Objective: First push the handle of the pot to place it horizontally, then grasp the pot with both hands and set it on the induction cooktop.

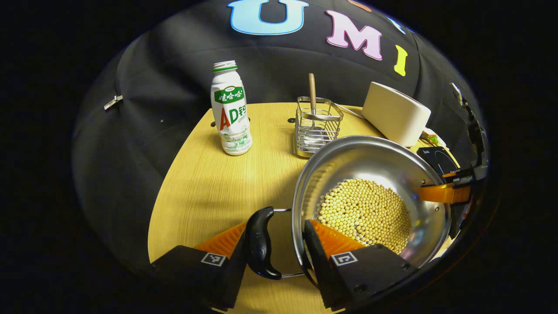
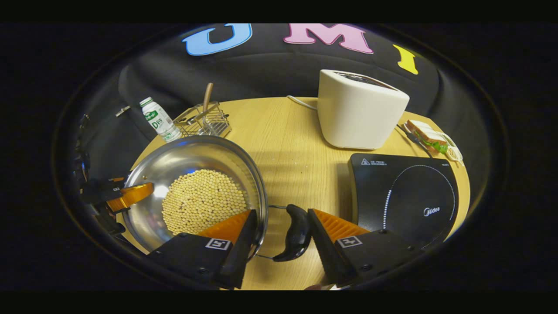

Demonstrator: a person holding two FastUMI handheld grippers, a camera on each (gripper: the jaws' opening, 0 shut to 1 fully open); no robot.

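A steel pot (image 1: 362, 157) (image 2: 187, 157) holding soybeans (image 1: 366, 209) (image 2: 202, 200) sits left of the black induction cooktop (image 2: 401, 196) (image 1: 438, 159). Both black side handles lie horizontal. My left gripper (image 1: 277, 226) straddles one handle (image 1: 259, 244) and the rim, one finger outside the handle, the other inside the pot wall. My right gripper (image 2: 281, 213) holds the opposite handle (image 2: 296, 237) the same way. Each gripper also shows across the pot in the other's view, the right gripper (image 1: 449, 192) and the left gripper (image 2: 124, 194). I cannot tell whether the pot is off the table.
On the round wooden table (image 2: 287, 148) stand a white drink bottle (image 1: 231, 113) (image 2: 159, 120), a wire rack (image 1: 316, 126) (image 2: 205, 120) with a wooden-handled utensil, and a white toaster (image 2: 359, 111) (image 1: 394, 113) behind the cooktop. A sandwich (image 2: 429, 137) lies at the far right edge.
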